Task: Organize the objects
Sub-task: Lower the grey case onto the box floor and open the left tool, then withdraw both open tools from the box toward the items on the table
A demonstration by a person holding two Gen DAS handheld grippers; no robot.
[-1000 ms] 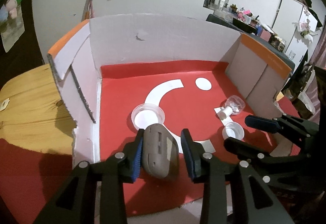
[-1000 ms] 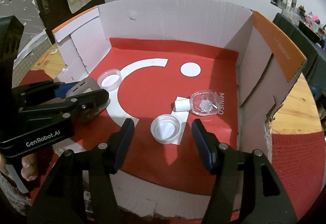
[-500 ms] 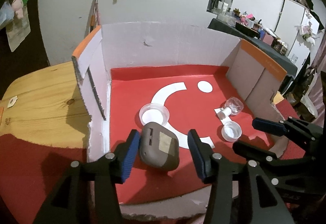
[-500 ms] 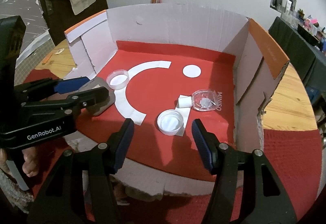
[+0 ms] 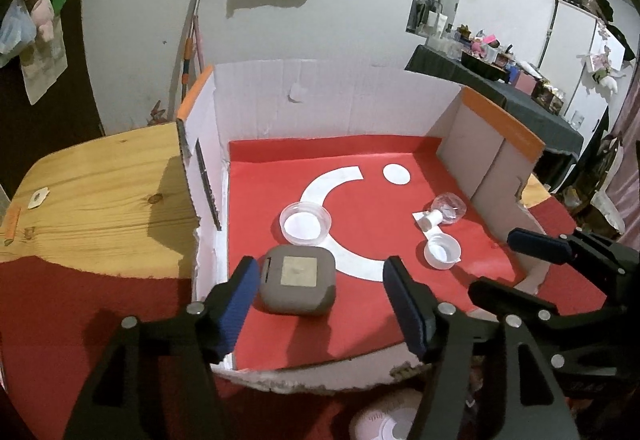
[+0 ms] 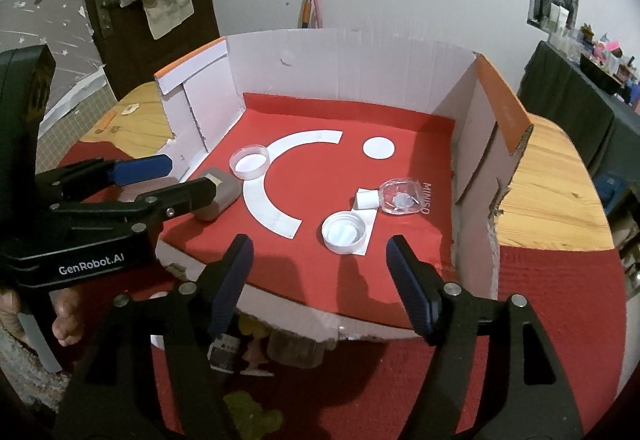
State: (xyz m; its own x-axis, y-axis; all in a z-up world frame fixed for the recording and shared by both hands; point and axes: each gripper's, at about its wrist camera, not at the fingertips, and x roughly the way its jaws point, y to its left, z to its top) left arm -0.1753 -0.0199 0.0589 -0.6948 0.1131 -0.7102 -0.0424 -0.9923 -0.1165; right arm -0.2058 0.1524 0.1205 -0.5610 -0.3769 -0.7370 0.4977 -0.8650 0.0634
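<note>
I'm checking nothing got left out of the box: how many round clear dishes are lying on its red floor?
2. One round clear dish lies toward the left by the white arc, behind the grey case. The other lies toward the right, beside the small clear bottle. Nothing seems hidden.

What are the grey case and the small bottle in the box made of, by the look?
Grey case: likely matte plastic or rubbery coating; dull, rounded corners, no glare. Small bottle: clear glossy plastic, seemingly; see-through body, white cap.
</note>
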